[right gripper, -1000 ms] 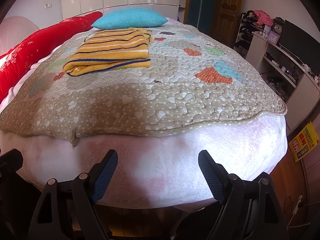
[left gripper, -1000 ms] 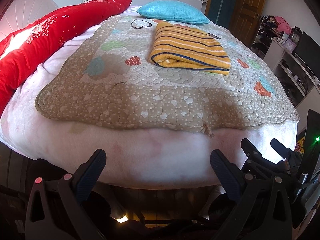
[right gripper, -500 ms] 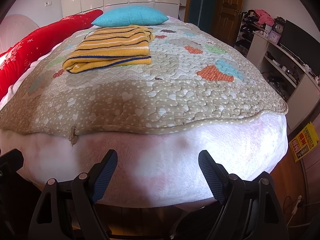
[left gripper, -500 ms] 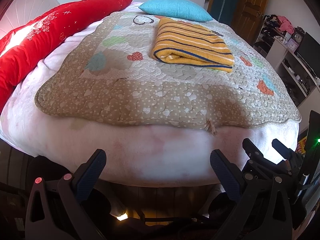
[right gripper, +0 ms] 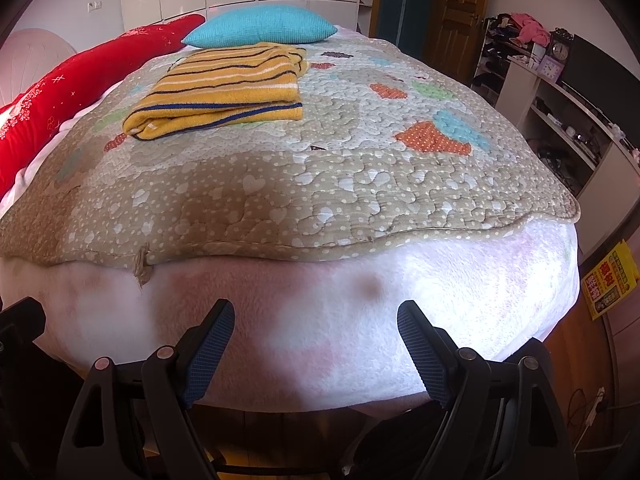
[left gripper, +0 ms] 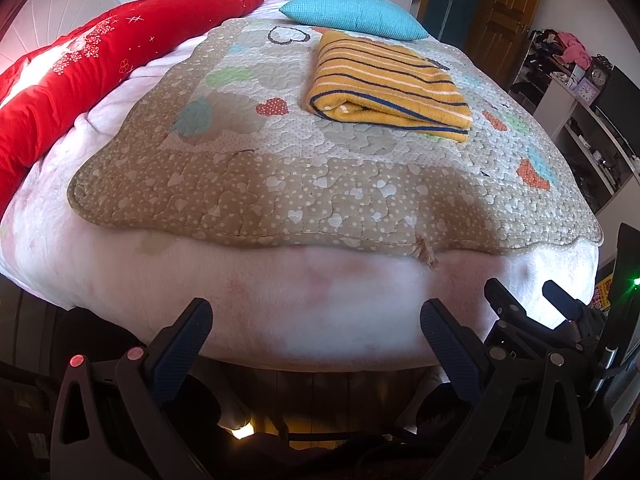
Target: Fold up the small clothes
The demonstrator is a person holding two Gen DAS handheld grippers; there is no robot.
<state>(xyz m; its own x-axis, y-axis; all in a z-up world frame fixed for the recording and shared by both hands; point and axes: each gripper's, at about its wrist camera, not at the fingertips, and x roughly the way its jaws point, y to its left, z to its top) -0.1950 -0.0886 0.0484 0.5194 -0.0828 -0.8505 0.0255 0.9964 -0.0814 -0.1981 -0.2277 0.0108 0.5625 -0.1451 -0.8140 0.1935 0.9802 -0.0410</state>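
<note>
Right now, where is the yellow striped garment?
The folded yellow striped garment lies on the quilt, just before the blue pillow, far from both open grippers.

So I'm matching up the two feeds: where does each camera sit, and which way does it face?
Left wrist: on the left gripper at the bed's foot, looking up the quilt to the folded top; own open fingers show, with the right gripper at lower right.
Right wrist: on the right gripper, beside it and facing the same way; own open fingers show.
Shared: quilt, top, blue pillow, red blanket.
</note>
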